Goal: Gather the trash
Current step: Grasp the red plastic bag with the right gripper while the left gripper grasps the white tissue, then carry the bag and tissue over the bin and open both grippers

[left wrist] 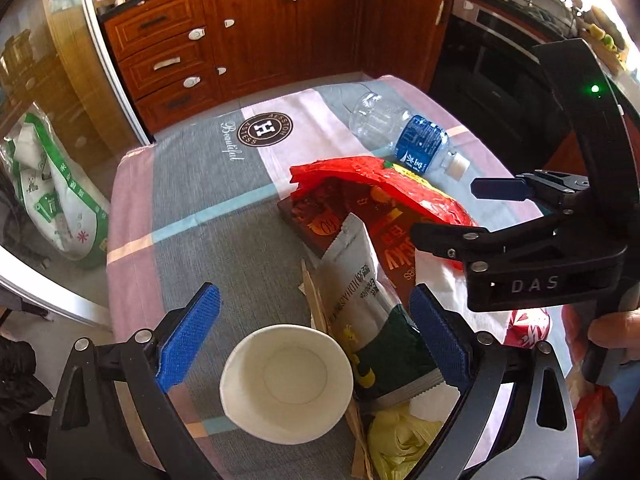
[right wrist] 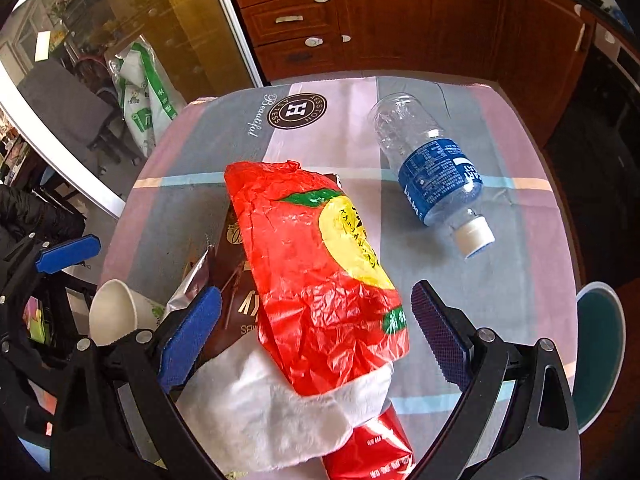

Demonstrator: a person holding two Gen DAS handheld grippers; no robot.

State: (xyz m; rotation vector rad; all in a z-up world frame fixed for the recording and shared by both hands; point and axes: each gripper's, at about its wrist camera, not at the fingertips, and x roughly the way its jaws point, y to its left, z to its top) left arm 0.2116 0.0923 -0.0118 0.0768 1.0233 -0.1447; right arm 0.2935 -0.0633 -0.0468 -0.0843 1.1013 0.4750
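My left gripper is open above a white paper cup lying on its side, with a white and green snack pouch beside it. A crumpled yellow bag lies below them. My right gripper is open over a crumpled red plastic bag that covers a brown box and a white tissue. A red packet pokes out under the tissue. An empty plastic bottle with a blue label lies on the cloth at the right. In the left wrist view the right gripper appears at the right.
The trash lies on a small table under a striped pink, grey and white cloth. Wooden cabinets stand behind it and a glass door is at the left. A teal stool stands by the table's right edge.
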